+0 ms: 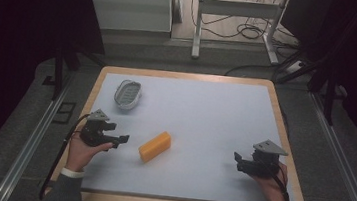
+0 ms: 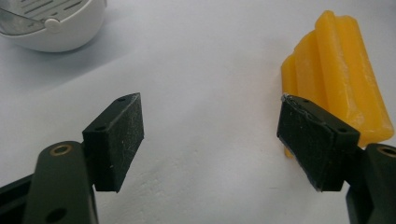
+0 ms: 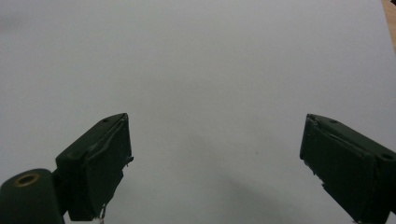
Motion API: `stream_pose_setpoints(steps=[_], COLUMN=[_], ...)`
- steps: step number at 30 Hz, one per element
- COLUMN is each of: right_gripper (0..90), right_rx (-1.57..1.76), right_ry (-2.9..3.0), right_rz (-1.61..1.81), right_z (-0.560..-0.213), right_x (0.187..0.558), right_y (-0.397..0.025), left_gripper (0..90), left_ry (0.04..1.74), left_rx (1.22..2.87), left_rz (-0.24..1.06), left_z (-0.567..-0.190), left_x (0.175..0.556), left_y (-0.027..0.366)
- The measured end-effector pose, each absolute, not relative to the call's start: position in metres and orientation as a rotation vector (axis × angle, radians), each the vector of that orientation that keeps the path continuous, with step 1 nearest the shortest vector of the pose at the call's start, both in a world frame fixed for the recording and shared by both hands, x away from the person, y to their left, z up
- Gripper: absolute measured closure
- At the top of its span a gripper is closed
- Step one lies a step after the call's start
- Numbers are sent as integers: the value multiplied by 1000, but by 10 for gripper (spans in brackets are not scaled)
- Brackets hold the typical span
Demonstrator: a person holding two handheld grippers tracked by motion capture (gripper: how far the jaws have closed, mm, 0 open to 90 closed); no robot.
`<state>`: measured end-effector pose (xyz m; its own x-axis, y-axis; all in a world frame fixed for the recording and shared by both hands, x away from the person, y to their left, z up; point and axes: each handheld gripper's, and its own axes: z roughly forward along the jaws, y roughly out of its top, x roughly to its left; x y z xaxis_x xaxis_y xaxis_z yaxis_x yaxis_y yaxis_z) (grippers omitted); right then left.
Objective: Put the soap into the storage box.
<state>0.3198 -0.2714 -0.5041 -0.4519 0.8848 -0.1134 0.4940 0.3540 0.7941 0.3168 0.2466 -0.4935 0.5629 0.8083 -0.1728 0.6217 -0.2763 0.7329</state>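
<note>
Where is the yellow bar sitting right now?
In the high view the yellow bar lies on the table mat left of centre, just right of the open left gripper, nearer the person than the white dish.

On the table [image 1: 201, 108]: a soap dish [image 1: 128, 94] toward the far left corner, a ridged soap bar [image 1: 154, 146] nearer the front, left of centre, lying at a slant, well apart from the dish. Left gripper [image 1: 118, 140] just left of the bar, near the table's left edge, jaws spread; in the left gripper view the bar [image 2: 336, 79] just behind the right-hand jaw, the dish [image 2: 56, 23] farther off beyond the other. Right gripper [image 1: 238, 162] near the front right, jaws wide over bare tabletop [image 3: 210, 70], well apart from the bar.
</note>
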Motion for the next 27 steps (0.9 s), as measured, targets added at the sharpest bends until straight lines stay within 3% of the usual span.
stream_pose_setpoints(steps=[27], right_gripper=[85], right_rx=[1243], right_ry=[2046], right_rz=[968], right_z=[-506], right_x=[315], right_y=[-292], left_gripper=[234], left_ry=[1205], left_rx=[2004], left_rz=[328], left_z=[-485], left_x=[311], left_y=[255])
